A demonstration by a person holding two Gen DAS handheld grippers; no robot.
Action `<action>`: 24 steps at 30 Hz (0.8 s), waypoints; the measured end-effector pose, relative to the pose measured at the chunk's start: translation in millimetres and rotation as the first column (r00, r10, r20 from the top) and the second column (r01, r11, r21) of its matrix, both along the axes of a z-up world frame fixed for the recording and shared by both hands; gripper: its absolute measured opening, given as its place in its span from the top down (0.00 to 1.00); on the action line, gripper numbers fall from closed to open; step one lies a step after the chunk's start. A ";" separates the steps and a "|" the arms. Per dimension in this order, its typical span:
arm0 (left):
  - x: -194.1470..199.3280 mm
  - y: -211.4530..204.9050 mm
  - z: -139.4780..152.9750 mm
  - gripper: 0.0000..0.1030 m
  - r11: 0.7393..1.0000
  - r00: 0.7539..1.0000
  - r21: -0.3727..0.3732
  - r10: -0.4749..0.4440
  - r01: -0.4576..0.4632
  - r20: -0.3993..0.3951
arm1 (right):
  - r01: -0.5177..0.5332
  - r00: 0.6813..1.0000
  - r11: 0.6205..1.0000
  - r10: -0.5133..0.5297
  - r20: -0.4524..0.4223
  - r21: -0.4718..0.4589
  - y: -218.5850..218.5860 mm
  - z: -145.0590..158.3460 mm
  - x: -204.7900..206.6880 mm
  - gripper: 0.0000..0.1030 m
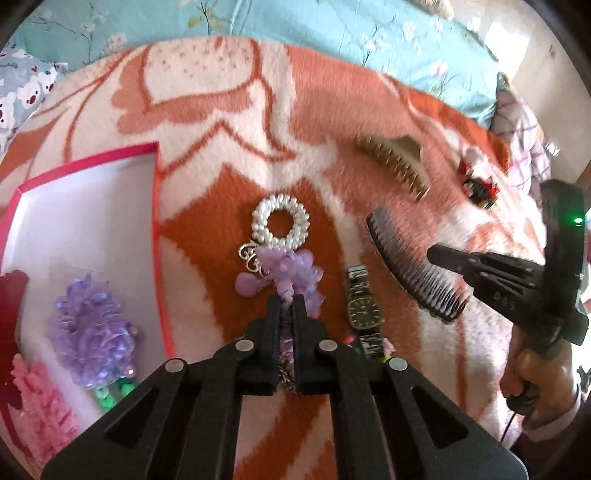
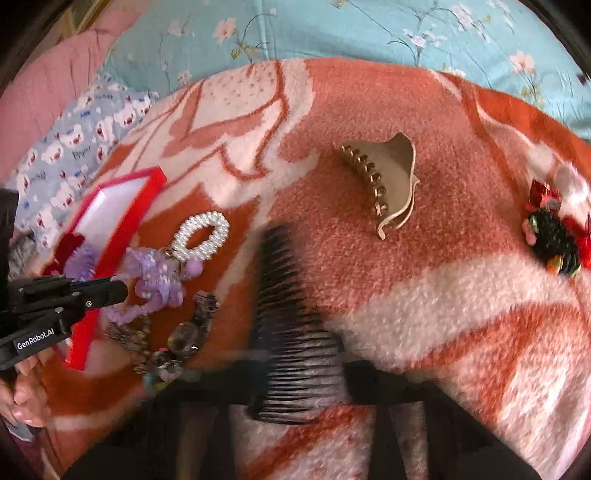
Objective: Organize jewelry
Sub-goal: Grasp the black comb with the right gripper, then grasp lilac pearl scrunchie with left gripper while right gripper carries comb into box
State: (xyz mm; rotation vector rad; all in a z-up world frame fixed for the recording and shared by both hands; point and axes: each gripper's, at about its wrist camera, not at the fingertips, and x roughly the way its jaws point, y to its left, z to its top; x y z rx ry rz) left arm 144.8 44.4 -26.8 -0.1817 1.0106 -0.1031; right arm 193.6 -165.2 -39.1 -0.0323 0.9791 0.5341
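Left gripper (image 1: 286,306) fingers pinch the purple bead ornament (image 1: 284,275); right gripper (image 2: 295,384) fingers clamp the black comb (image 2: 291,332).

— What sort of place is this?

— A bedroom in a home. Everything lies on a bed: a fluffy orange-and-white blanket (image 2: 424,295) spread over a turquoise floral bedsheet (image 2: 332,33).

— Anything else pointing that way?

— A pillow in a blue bear-print case (image 2: 74,147) at the left, a pink quilted cover (image 2: 48,74) behind it, and a checked cloth (image 1: 524,136) bunched at the far right edge. Personal hair accessories lie scattered on the blanket, such as a beige claw clip (image 2: 391,181) and a pearl hair tie (image 1: 280,221), beside a pink-rimmed gift box (image 1: 92,206).
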 end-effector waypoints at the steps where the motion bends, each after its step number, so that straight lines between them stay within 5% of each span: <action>1: -2.4 1.9 3.7 0.96 1.000 1.000 -0.007 0.001 -0.001 0.009 | 0.002 1.000 1.000 -0.002 -0.004 0.008 -0.9 1.6 -1.0 1.00; 11: -20.9 18.0 30.4 0.97 0.999 0.997 -0.040 0.026 -0.024 0.069 | -0.019 1.000 1.000 0.019 0.004 0.021 5.1 9.1 -20.0 1.00; 14: -26.3 21.9 36.6 0.97 0.999 0.996 -0.042 0.032 -0.028 0.085 | -0.021 1.000 0.999 0.022 -0.022 0.027 6.8 6.1 -22.7 0.69; 15: -27.8 22.4 38.4 0.97 0.999 0.995 -0.042 0.032 -0.028 0.090 | -0.026 0.999 0.999 0.027 -0.021 0.032 7.5 5.4 -23.5 0.49; 20: -32.5 25.7 42.3 0.97 0.999 0.995 -0.044 0.034 -0.029 0.099 | -0.055 0.998 0.998 0.054 -0.045 -0.033 22.7 -5.8 -19.2 0.46; 24: -34.3 30.9 43.5 0.97 0.998 0.994 -0.050 0.042 -0.037 0.101 | -0.116 0.993 0.969 0.115 -0.015 -0.216 49.3 -18.0 -23.4 0.47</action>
